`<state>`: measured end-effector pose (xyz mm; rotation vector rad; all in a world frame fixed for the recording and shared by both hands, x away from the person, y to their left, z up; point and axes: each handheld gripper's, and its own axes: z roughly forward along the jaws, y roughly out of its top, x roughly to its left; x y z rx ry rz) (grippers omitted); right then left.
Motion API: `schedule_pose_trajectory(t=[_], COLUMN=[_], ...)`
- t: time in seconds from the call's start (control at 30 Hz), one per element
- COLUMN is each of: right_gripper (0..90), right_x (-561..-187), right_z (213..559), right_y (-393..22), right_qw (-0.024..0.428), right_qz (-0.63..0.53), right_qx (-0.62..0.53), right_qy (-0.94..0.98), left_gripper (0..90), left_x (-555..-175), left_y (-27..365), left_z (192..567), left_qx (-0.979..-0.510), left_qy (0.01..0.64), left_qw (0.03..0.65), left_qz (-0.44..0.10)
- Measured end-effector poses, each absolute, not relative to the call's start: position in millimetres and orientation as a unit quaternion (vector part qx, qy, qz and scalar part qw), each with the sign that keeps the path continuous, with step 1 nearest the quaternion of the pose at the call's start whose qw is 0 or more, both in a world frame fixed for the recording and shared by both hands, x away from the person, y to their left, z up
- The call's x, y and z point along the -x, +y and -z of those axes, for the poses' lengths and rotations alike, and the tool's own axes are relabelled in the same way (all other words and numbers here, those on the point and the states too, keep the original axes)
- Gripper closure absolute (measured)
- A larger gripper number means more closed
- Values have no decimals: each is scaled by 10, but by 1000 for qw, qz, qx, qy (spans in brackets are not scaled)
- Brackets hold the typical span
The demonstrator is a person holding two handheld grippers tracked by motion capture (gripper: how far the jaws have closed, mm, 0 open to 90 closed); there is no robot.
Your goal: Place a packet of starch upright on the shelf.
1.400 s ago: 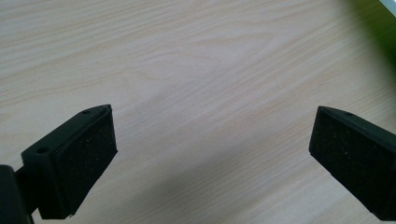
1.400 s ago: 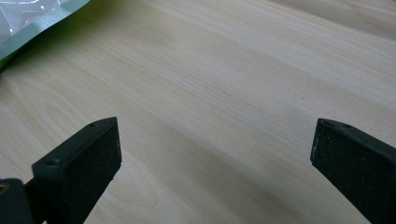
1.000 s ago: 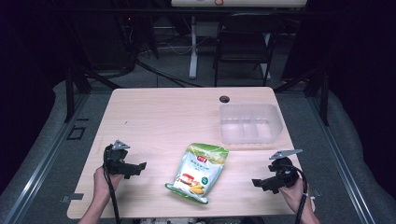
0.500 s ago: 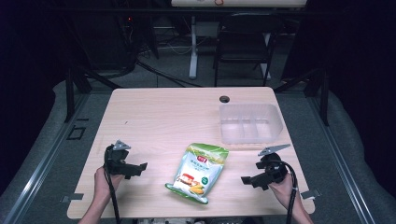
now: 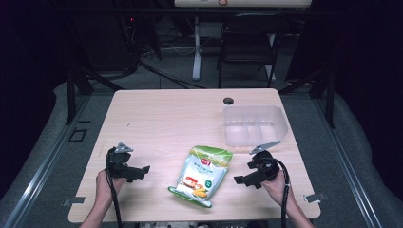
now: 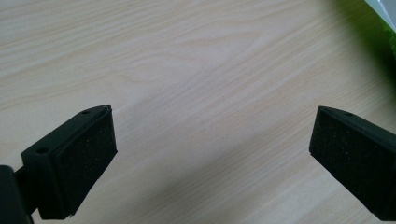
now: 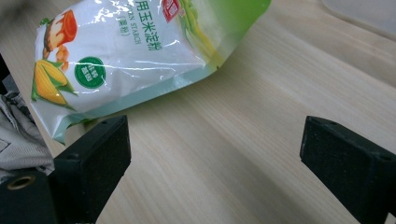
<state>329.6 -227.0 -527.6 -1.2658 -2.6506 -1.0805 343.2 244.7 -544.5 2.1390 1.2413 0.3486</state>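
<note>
A green and white bag of corn starch (image 5: 201, 174) lies flat near the table's front edge, between the two hands. My left gripper (image 5: 142, 172) rests on the table to the bag's left, open, with bare wood between its jaws (image 6: 212, 154). A green edge of the bag (image 6: 385, 18) shows at the top right of the left gripper view. My right gripper (image 5: 239, 181) is close to the bag's right side, open and pointing at it. In the right gripper view the bag (image 7: 130, 51) lies just beyond the jaws, nothing between them (image 7: 215, 158).
A clear plastic divided tray (image 5: 254, 124) stands at the back right of the wooden table (image 5: 166, 123). A small dark round hole (image 5: 228, 100) sits near the far edge. A chair (image 5: 249, 45) and desk legs stand beyond the table.
My right gripper has moved left toward the bag, from the table's right edge to close beside it. The left gripper and the bag have stayed put.
</note>
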Motion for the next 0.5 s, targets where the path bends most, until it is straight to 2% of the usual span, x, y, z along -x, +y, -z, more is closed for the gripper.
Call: schedule_pose_trajectory(t=[0.5], right_gripper=[118], right_x=[-3518], right_z=[5315], right_y=[-2055], right_qw=[21], right_qz=[336], right_qx=[388], right_qy=[-858], left_gripper=[9], left_x=[-3430], left_y=[2431], left_z=[5444], left_qx=[-815], left_qy=[468], left_qw=[316], left_qz=[-131])
